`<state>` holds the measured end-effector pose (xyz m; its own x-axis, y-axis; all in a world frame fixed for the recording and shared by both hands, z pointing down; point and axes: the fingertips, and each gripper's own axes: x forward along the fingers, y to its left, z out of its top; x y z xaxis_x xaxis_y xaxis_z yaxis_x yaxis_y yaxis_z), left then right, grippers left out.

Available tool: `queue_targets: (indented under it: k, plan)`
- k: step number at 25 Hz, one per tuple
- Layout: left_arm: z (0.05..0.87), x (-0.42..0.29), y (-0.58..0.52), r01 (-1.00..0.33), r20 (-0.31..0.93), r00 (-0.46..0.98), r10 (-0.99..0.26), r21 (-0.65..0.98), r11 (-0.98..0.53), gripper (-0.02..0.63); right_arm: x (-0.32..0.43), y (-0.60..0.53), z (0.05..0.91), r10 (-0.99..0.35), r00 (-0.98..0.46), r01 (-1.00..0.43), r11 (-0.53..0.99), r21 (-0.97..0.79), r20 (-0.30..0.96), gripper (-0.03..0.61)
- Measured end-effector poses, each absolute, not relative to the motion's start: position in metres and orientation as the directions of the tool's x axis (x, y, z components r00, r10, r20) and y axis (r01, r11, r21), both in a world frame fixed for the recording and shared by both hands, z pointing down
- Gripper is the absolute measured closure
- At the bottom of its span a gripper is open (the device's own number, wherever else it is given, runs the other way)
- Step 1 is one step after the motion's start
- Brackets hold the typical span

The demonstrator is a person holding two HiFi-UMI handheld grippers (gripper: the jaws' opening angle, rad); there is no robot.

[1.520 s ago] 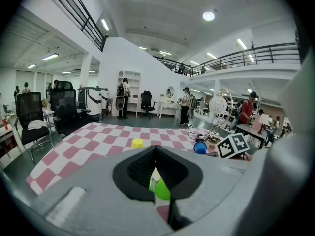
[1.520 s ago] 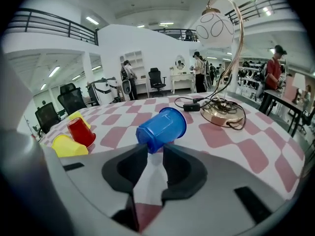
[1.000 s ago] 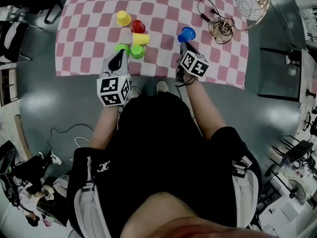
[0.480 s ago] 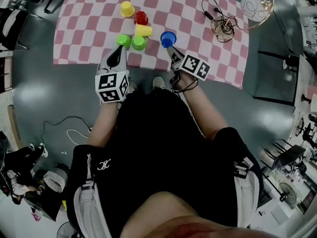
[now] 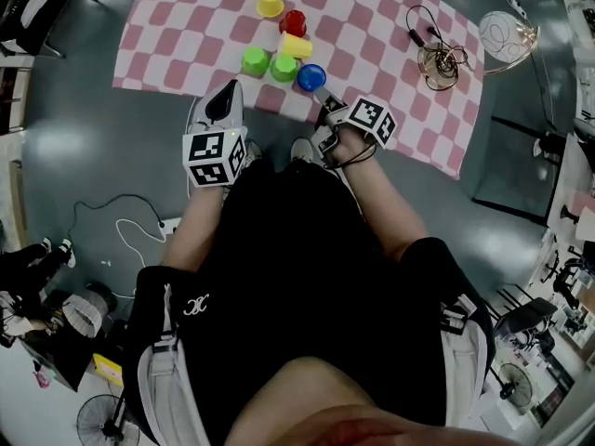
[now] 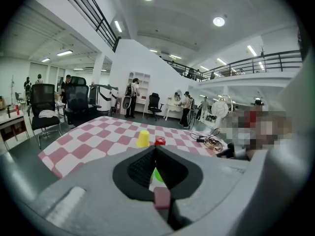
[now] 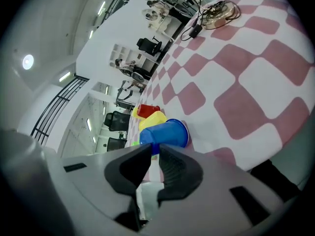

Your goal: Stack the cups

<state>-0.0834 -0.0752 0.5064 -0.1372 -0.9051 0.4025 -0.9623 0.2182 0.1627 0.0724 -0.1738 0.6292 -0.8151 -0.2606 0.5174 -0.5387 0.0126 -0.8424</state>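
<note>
Jaws, right gripper (image 7: 156, 149): pinched on the narrow end of the blue cup (image 7: 165, 133), with its wide rim turned away from them. Whether the cup touches the cloth cannot be told.

Jaws, left gripper (image 6: 155, 149): tips pressed together, nothing between them. It sits off the bench edge, on the person's side of the blue cup and apart from it.

Cups, placed from the blue cup:
- yellow cup on its side (image 5: 296, 46): just beyond, away from the person.
- red cup (image 5: 294, 23): beyond that one, close to it.
- upturned yellow cup (image 5: 271, 3): farthest out, past the red one.
- two green cups (image 5: 284, 67), (image 5: 255, 60): side by side towards the left gripper, the nearer just beside the blue cup.

No cup sits in another.

Writing: none legible. Each gripper's cube (image 5: 215, 159) carries black-and-white square markers only. The person's dark top bears a small white emblem (image 5: 195, 309), not readable.

Surface: bench under a pink-and-white checked cloth (image 5: 177, 35). The blue cup is near its edge on the person's side.

Also on the cloth, well to the right-gripper side of the blue cup: a tangle of cable (image 5: 439, 59), then a round wire frame (image 5: 507, 35) at the corner.

Room: glossy grey floor (image 5: 84, 147), a high white hall with a railed mezzanine, ceiling lights, office chairs and people standing in the distance.
</note>
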Motion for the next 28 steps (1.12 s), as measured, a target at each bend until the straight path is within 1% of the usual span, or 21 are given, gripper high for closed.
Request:
queue_targets:
  k: [5, 15, 19, 24, 28]
  plan:
    - [0.507, -0.088, -0.068, -0.959, 0.404, -0.153, -0.902, 0.161, 0.235, 0.598, 0.070, -0.178, 0.639, -0.268, -0.803, -0.536, -0.067, -0.842, 0.532, 0.526]
    - [0.507, -0.089, -0.077, -0.962, 0.407, -0.147, -0.902, 0.152, 0.225, 0.598, 0.072, -0.191, 0.646, -0.302, -0.778, -0.541, -0.124, -0.832, 0.551, 0.526]
    - [0.508, -0.087, -0.079, -0.964, 0.410, -0.139, -0.901, 0.150, 0.218, 0.598, 0.072, -0.197, 0.644, -0.325, -0.767, -0.555, -0.098, -0.826, 0.553, 0.524]
    - [0.507, -0.085, -0.082, -0.967, 0.412, -0.130, -0.902, 0.149, 0.207, 0.598, 0.070, -0.197, 0.642, -0.322, -0.759, -0.589, -0.034, -0.808, 0.566, 0.522]
    - [0.508, -0.086, -0.084, -0.969, 0.413, -0.122, -0.902, 0.148, 0.199, 0.598, 0.069, -0.201, 0.640, -0.337, -0.732, -0.644, 0.061, -0.762, 0.592, 0.520]
